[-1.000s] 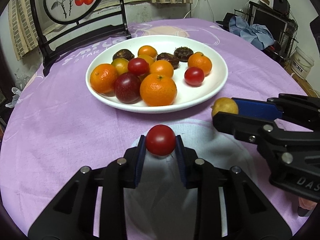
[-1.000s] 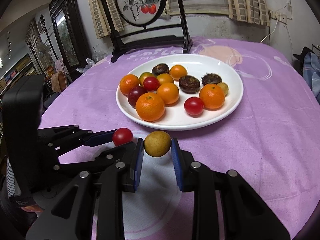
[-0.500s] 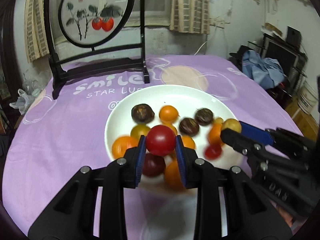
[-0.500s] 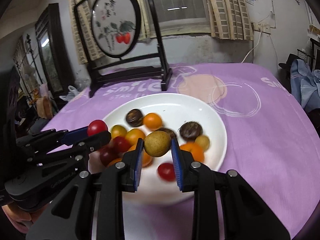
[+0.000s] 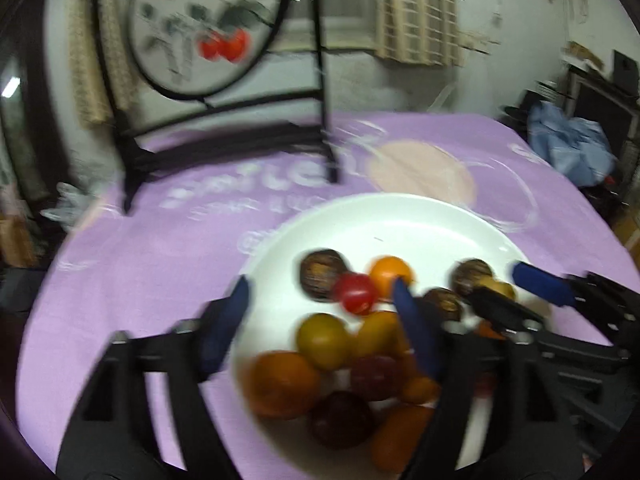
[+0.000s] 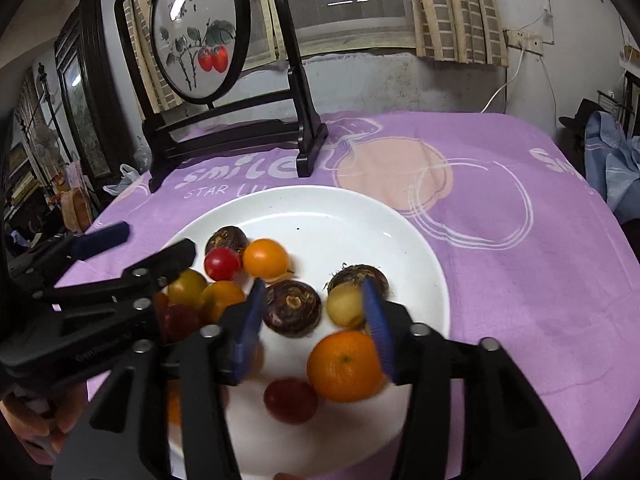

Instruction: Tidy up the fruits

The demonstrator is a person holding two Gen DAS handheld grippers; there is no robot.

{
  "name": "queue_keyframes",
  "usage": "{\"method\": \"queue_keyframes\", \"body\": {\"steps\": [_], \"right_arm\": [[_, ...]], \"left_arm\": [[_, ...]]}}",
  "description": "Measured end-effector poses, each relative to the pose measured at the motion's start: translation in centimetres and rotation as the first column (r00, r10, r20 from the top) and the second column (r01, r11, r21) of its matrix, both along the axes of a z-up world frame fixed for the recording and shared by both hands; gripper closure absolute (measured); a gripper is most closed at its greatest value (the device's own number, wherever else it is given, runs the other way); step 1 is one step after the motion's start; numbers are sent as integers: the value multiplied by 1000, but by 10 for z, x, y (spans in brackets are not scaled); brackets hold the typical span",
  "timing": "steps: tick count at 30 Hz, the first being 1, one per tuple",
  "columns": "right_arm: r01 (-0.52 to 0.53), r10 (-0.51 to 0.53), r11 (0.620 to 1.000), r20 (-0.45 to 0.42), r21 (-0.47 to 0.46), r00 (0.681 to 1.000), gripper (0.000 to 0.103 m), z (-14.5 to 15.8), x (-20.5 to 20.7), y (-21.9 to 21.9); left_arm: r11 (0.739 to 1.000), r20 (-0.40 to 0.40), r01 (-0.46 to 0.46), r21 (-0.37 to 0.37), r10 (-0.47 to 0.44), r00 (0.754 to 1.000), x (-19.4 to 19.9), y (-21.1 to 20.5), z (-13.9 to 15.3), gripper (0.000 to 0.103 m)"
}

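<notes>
Drop-off step: left claw (image 5: 320, 320) and right claw (image 6: 314, 320) both released, spread over plate (image 6: 400, 224); red tomato (image 6: 222, 263) and yellow fruit (image 6: 345, 305) sit in it. Next: pull clear.

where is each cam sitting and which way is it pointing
Left wrist: rides the left claw, tilted down at the white plate; its open blue fingers frame the view, and the right claw enters at the right edge.
Right wrist: rides the right claw, looking over the plate toward the painted screen; its fingers are spread, and the left claw enters from the left.
Shared: the plate, red tomato, screen and purple cloth.
</notes>
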State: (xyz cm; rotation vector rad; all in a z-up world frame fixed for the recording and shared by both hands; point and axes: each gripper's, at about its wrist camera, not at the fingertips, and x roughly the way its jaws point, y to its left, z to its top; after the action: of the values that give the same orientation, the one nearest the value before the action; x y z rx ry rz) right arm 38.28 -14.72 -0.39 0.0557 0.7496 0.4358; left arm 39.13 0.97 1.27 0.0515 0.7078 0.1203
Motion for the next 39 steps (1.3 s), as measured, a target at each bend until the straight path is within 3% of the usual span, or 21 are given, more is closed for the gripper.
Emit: {"method": "queue_keyframes", "body": {"steps": [5, 6, 7, 12, 20, 39], "right_arm": [[2, -2, 1000, 5, -31, 1000, 22, 10, -32, -12], [0, 1, 999, 10, -42, 1000, 6, 11, -40, -13], [-5, 7, 999, 23, -52, 1000, 1, 13, -53, -16], [-89, 97, 991, 80, -100, 992, 1, 11, -117, -24], [-148, 164, 976, 89, -162, 982, 1, 4, -174, -26], [-131, 149, 975, 94, -177, 984, 1, -1, -185, -34]], "left_arm": [[1000, 38, -21, 4, 20, 999, -34, 9, 15, 8], [1000, 44, -24, 14, 24, 999, -44, 9, 18, 6], [1000, 47, -24, 21, 23, 999, -52, 9, 19, 5], [1000, 37, 9, -8, -9, 999, -104, 16, 13, 2], [999, -15, 33, -13, -33, 999, -171, 18, -8, 2], [999, -21, 43, 2, -43, 999, -189, 20, -17, 2]]}}
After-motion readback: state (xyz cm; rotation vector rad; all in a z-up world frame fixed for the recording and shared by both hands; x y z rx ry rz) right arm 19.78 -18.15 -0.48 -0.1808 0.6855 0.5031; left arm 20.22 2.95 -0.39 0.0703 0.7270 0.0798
